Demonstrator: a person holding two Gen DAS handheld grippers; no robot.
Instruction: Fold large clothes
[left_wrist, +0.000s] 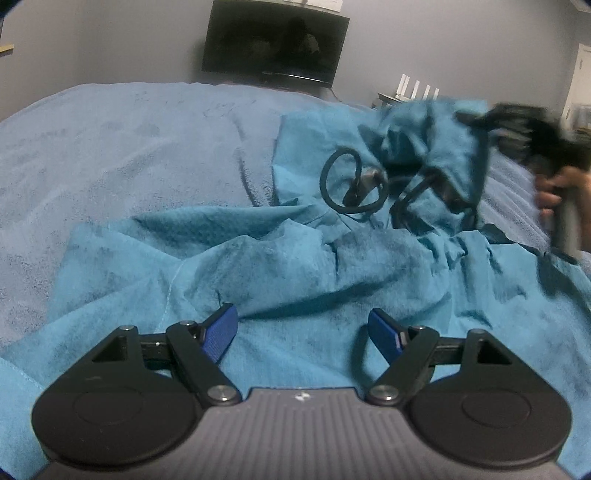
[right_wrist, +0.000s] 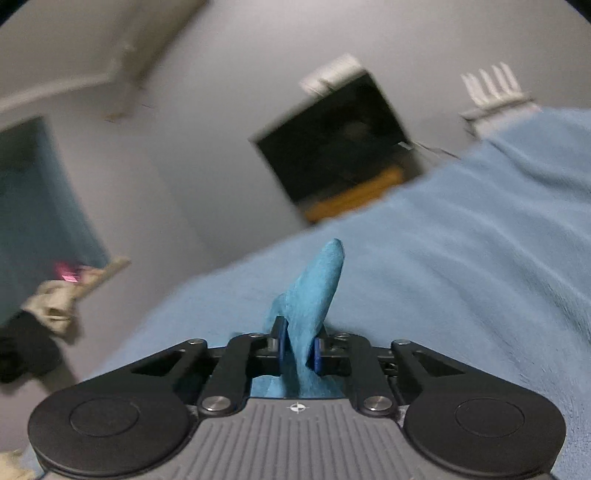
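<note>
The teal garment (left_wrist: 295, 266) lies crumpled on the blue bed (left_wrist: 129, 147). The left tool (left_wrist: 303, 328) hovers over it, jaws apart; the right tool (right_wrist: 299, 350) pinches a fold of it.

A crumpled teal garment (left_wrist: 295, 266) lay on your paler, sky-blue blanket (left_wrist: 129, 147), a black cord (left_wrist: 334, 173) looped across the cloth at two o'clock. Your left gripper (left_wrist: 303, 325) showed cobalt-blue pads (left_wrist: 221, 332) on black linkages over a ribbed grey body. Your right gripper (right_wrist: 298, 350), in the same colours, pinched a teal fold. At twelve o'clock a black screen (left_wrist: 275, 44) hung against a grey wall (left_wrist: 92, 44).
</note>
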